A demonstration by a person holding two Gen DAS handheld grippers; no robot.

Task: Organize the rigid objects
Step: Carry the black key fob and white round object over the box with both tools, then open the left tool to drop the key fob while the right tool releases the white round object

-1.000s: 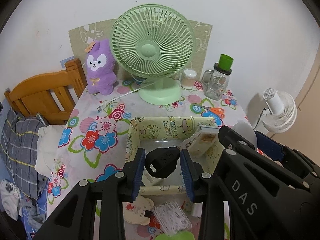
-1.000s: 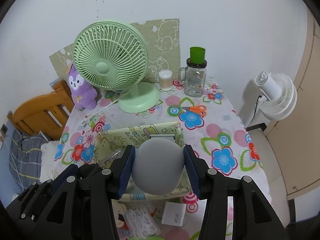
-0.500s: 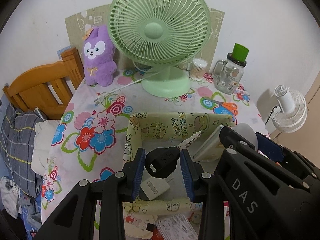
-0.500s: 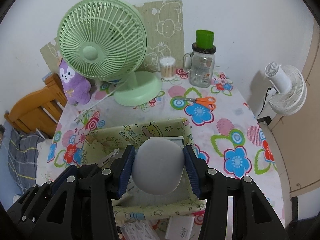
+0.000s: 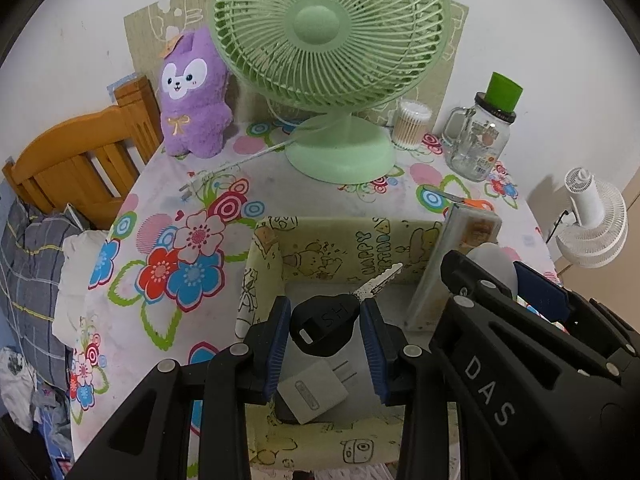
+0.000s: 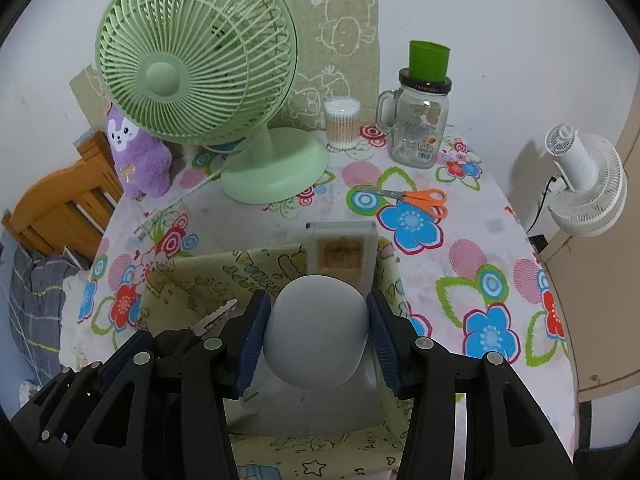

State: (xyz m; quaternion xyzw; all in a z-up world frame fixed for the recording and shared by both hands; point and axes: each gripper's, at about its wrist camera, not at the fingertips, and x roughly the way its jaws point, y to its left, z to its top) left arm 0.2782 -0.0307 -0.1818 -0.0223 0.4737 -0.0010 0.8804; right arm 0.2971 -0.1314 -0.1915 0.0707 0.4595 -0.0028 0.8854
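My left gripper (image 5: 324, 326) is shut on a black-headed key (image 5: 326, 324), whose silver blade (image 5: 378, 282) points toward the far wall of a yellow cartoon-print box (image 5: 340, 240). The key hangs inside the box, above a white charger plug (image 5: 312, 392) on its floor. My right gripper (image 6: 316, 336) is shut on a smooth grey rounded object (image 6: 316, 332), held over the same box (image 6: 192, 276) at its right side. A flat clear case (image 6: 342, 250) leans upright against the box's far right corner. The key's blade (image 6: 216, 316) shows at the left of the right wrist view.
A green desk fan (image 6: 208, 80), purple plush toy (image 5: 194, 96), cotton-swab jar (image 6: 342, 122), glass mug jar with green cup (image 6: 420, 120) and orange scissors (image 6: 420, 200) stand beyond the box on the floral tablecloth. A wooden chair (image 5: 76, 160) is at left, a white fan (image 6: 584, 184) at right.
Both grippers have come down and forward with their objects, over and into the box. The fan and far items look closer. The charger plug has come into view under the key.
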